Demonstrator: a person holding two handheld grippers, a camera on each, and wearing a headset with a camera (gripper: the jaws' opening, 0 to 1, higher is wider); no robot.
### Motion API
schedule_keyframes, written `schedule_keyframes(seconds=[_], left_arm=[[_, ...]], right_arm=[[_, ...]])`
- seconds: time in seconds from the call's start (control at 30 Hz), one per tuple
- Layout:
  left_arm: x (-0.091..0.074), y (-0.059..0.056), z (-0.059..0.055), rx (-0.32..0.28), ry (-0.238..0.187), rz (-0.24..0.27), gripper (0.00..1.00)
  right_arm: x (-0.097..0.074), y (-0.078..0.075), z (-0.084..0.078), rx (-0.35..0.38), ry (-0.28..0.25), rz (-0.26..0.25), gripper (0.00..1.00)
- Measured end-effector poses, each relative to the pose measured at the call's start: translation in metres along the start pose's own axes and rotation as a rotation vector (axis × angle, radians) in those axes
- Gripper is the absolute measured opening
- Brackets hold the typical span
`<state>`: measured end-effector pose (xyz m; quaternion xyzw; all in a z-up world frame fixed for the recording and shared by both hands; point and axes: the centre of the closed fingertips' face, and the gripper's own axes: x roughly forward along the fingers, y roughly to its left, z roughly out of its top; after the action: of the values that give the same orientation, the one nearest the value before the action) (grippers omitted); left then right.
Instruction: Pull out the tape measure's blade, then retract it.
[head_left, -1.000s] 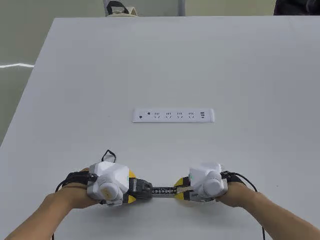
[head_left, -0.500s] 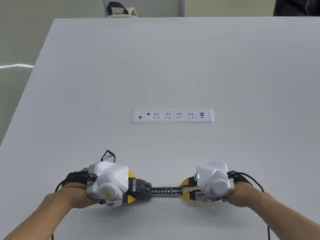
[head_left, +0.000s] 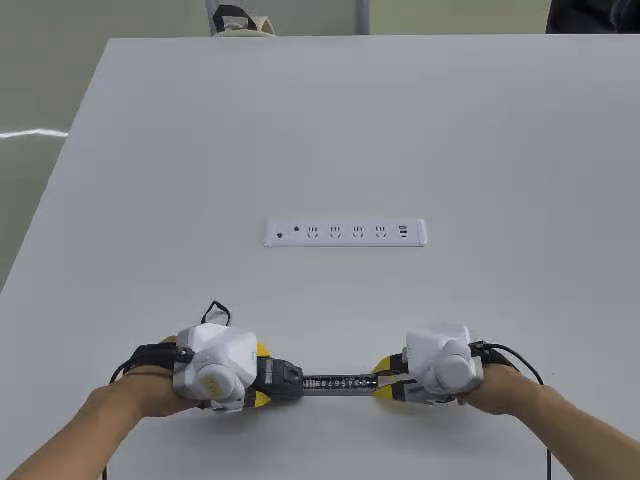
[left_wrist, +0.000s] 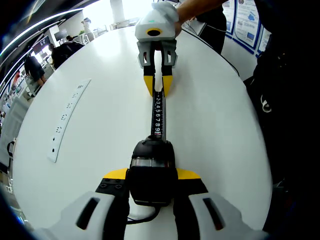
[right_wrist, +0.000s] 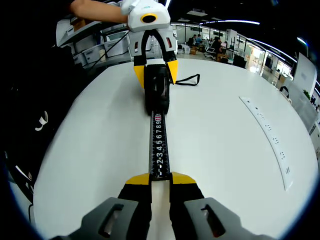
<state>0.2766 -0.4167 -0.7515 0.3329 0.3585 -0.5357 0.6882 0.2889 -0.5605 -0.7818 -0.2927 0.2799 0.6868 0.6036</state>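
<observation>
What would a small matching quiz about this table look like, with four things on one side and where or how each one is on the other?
Things:
1. tape measure case
2. blade
3. power strip
4. right tool

States:
A. lies flat on the table, apart from both tools
B. stretched out between the two tools
C. shut on the blade's tip
D. clamped in the left tool

Pairs: 1-D, 2-B, 3-A, 4-C

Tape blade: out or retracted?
Out. Numbered blade spans from the case, held by the left gripper, to the right gripper pinching its end.
</observation>
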Motion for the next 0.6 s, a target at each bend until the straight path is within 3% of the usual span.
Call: schedule_keyframes(seconds=[0.6], left_arm=[[0.001,0.000,0.000,0.001,0.004,-0.001,0.29]], right_arm=[[-0.019,-0.001,-0.025,0.014,0.024,-0.011,0.10]])
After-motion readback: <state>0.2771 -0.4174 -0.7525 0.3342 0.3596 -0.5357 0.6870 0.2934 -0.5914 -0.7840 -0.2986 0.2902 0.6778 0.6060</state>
